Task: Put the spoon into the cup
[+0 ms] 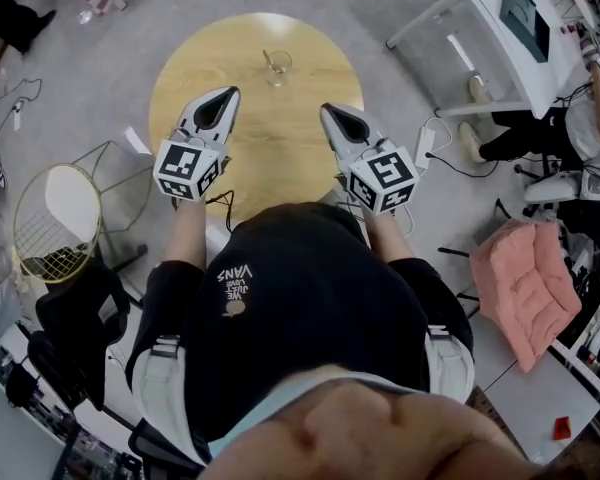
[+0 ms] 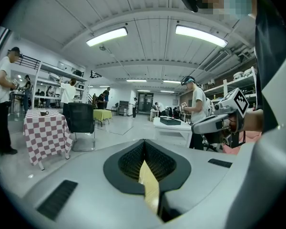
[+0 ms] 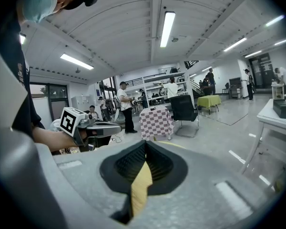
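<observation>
Table [image 1: 255, 163]: round, with a pale wood-grain top.
Cup [image 1: 277, 70]: small, of clear glass, set upright toward the table's far edge.
Spoon [image 1: 269, 60]: a thin handle is seen leaning out of the cup.
Left gripper [image 1: 223, 96]: smooth grey shell with ribbed black pads; the jaws are clenched on nothing, over the table's near part.
Right gripper [image 1: 328, 111]: of the same make; its jaws are likewise pressed together, empty.

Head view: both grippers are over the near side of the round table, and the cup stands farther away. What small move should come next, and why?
Probably none toward the cup: a thin handle, likely the spoon, already leans out of it, though it is small. The left gripper and right gripper are both shut and empty, so I would just draw them back.
</observation>
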Motion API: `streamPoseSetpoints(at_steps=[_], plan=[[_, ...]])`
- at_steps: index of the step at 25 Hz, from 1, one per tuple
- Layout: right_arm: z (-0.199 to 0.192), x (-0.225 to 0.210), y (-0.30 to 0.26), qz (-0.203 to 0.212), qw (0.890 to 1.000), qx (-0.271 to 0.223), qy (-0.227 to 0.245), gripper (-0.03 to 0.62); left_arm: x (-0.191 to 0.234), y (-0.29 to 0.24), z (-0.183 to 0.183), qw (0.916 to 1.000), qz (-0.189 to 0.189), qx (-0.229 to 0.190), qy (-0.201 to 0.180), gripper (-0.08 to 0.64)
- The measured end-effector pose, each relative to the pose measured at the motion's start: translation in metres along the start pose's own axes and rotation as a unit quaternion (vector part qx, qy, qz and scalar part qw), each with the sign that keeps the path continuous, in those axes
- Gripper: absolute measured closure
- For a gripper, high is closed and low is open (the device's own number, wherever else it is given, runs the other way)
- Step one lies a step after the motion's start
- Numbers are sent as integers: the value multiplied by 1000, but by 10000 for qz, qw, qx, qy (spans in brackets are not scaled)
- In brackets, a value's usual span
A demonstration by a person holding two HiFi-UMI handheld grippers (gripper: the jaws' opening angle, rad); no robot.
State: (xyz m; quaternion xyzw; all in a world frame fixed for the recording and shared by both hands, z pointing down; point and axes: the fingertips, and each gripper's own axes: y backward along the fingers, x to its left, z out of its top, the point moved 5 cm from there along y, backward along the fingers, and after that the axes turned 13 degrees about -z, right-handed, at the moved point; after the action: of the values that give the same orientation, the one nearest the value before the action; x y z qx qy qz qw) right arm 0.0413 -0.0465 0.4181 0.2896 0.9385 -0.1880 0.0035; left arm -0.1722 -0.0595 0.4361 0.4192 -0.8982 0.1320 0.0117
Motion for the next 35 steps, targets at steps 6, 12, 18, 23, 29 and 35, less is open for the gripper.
streamPoseSetpoints(at_steps=[6, 12, 18, 23, 29, 35], plan=[[0, 18, -3, 25, 10000, -46, 22, 594, -5, 24, -2, 9999, -59, -118, 17, 549], [-2, 29, -3, -4, 10000, -73, 19, 594, -8, 38, -1, 9998, -92, -196, -18, 548], [-2, 39, -2, -65, 9999, -114, 18, 594, -12, 50, -1, 9994, -209, -279, -32, 548], [-2, 45, 0, -111, 9998, -139, 19, 594, -15, 59, 1, 9991, -212, -374, -20, 548], [-3, 55, -1, -115, 9998, -155, 33, 594, -16, 69, -1, 9989, -242, -393, -14, 548], [-4, 59, 0, -82, 9998, -164, 52, 594, -20, 74, -4, 9989, -236, -403, 9, 548]])
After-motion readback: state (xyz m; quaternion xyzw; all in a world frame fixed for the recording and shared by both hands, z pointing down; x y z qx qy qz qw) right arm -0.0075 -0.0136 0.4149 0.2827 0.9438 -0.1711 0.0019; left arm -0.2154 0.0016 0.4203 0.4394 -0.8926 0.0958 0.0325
